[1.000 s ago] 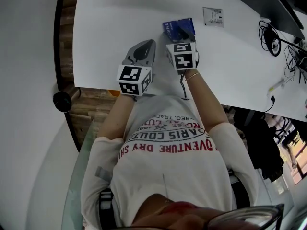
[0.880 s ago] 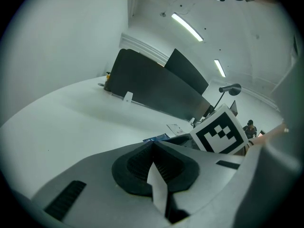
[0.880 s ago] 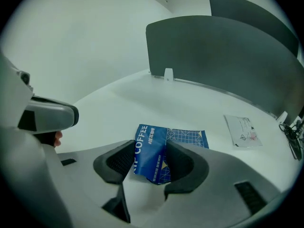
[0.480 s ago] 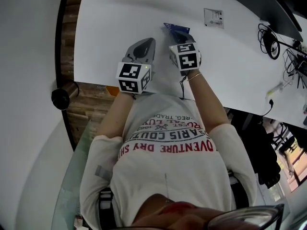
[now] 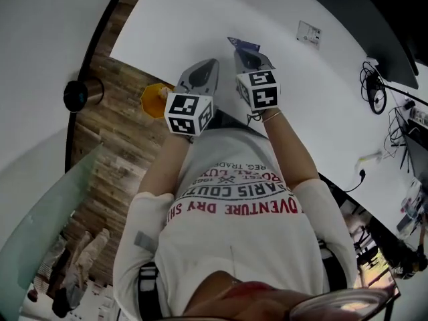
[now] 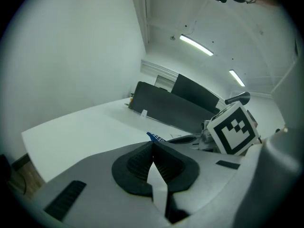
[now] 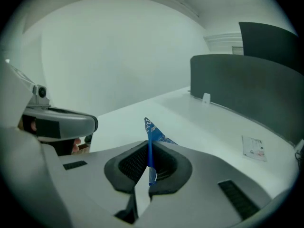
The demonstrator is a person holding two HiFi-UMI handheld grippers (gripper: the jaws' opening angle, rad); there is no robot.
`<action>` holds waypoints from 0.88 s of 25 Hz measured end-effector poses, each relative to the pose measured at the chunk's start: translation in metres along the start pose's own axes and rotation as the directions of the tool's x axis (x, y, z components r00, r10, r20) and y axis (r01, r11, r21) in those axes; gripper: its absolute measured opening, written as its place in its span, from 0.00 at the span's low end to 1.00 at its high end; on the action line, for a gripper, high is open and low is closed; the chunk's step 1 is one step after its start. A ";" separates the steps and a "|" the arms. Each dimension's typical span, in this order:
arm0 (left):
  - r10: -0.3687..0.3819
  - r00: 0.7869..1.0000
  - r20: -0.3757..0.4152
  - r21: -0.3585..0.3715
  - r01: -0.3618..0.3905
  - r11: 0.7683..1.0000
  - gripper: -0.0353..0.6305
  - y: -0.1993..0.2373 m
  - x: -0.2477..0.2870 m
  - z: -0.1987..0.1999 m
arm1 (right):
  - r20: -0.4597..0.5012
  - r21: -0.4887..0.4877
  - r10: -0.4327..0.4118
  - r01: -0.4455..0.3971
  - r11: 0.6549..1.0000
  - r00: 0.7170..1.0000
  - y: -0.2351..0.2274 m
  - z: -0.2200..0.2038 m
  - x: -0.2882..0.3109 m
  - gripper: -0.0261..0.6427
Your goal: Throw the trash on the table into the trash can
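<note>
Pinching blue wrapper (image 7: pixel 153 131) edge-on, right gripper (image 7: pixel 148 167) fingers clamped on it, wrapper lifted clear of counter (image 5: pixel 200 19) near front edge. Left gripper (image 6: pixel 153 151) just beside right, fingers pressed together, nothing between. Orange round container (image 5: pixel 155 99) on wooden floor (image 5: pixel 114 146) just beyond counter edge, below left gripper

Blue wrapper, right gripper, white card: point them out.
blue wrapper (image 7: pixel 155 130), right gripper view, protruding tip.
right gripper (image 7: pixel 149 146), right gripper view, between fingertips.
white card (image 7: pixel 253 148), right gripper view, its middle.
</note>
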State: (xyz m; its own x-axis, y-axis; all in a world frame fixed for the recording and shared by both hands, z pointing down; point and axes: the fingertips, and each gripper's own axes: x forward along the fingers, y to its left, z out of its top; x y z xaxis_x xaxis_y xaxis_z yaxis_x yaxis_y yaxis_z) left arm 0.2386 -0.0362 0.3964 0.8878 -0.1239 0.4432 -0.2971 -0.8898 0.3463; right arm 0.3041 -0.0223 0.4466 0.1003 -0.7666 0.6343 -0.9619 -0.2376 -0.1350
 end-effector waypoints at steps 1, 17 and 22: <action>0.038 0.999 0.017 -0.017 -0.038 0.999 0.09 0.002 -0.014 -0.007 | 0.006 -0.023 0.034 -0.033 0.999 0.999 0.015 0.000 -0.003 0.08; 0.628 0.775 0.076 -0.411 -0.549 0.728 0.09 0.126 -0.292 -0.144 | -0.243 -0.330 0.491 -0.547 0.769 0.837 0.327 -0.080 0.022 0.08; 0.690 0.723 0.029 -0.503 -0.586 0.635 0.09 0.188 -0.347 -0.199 | -0.365 -0.323 0.514 -0.624 0.712 0.776 0.400 -0.131 0.073 0.08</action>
State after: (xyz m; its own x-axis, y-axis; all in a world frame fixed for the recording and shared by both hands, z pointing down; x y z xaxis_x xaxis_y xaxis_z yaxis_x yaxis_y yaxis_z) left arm -0.1949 -0.0737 0.4722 0.4475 -0.7161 0.5358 -0.8857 -0.2721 0.3761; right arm -0.1068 -0.0958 0.5385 -0.5097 -0.4993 0.7007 -0.8295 0.5014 -0.2461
